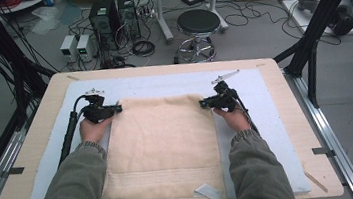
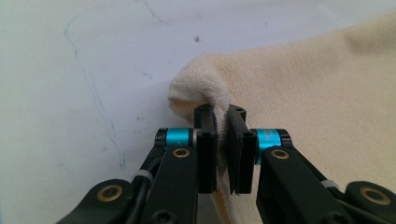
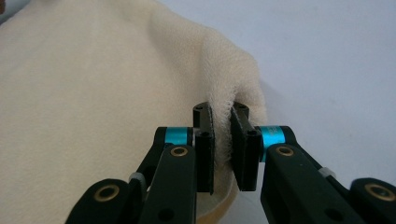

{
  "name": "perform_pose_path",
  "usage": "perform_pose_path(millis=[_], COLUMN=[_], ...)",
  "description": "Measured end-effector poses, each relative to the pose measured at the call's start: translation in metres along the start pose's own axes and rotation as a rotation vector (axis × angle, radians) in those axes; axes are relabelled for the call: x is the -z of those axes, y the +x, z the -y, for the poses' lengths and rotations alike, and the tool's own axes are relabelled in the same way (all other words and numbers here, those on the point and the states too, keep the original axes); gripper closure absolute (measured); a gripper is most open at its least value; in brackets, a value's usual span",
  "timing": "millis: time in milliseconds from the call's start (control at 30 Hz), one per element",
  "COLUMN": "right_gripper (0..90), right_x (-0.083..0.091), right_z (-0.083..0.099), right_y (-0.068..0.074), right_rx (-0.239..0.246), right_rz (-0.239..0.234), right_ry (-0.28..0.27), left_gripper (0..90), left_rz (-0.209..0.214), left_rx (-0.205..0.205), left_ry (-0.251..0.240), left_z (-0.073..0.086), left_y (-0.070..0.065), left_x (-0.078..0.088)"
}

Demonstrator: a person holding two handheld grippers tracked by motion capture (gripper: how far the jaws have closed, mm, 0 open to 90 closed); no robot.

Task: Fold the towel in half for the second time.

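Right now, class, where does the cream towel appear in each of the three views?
High view: cream towel at centre of the pale mat.
Left gripper view: right side, corner pinched in the jaws.
Right gripper view: left side, corner pinched.
Shared landmark: the pale mat.

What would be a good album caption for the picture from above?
Two hand-held grippers, left gripper and right gripper, each pinch a far corner of a cream towel on a padded table.

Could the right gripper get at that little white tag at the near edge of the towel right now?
Probably not as it stands: the right gripper is shut on the towel's far right corner, and the white tag lies at the near edge. Nothing blocks the way, but it would have to let go first.
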State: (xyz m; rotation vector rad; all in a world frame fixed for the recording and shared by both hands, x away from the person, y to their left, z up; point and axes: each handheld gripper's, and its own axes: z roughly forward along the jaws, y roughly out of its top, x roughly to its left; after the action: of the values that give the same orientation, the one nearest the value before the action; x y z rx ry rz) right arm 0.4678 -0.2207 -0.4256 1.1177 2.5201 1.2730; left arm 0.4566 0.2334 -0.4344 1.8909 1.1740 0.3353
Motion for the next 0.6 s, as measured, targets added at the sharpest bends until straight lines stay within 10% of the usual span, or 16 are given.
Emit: perform_pose_path(millis=[600], right_gripper=[81.4], right_x=[0.078], right_z=[-0.015], right_y=[0.049], right_rx=[0.182], right_rz=[-0.077], right_ry=[-0.162], left_gripper=[83.0], left_rz=[0.08], left_rx=[-0.178], left_ry=[-0.23], left_z=[-0.01], left_y=[-0.026], left_x=[0.081])
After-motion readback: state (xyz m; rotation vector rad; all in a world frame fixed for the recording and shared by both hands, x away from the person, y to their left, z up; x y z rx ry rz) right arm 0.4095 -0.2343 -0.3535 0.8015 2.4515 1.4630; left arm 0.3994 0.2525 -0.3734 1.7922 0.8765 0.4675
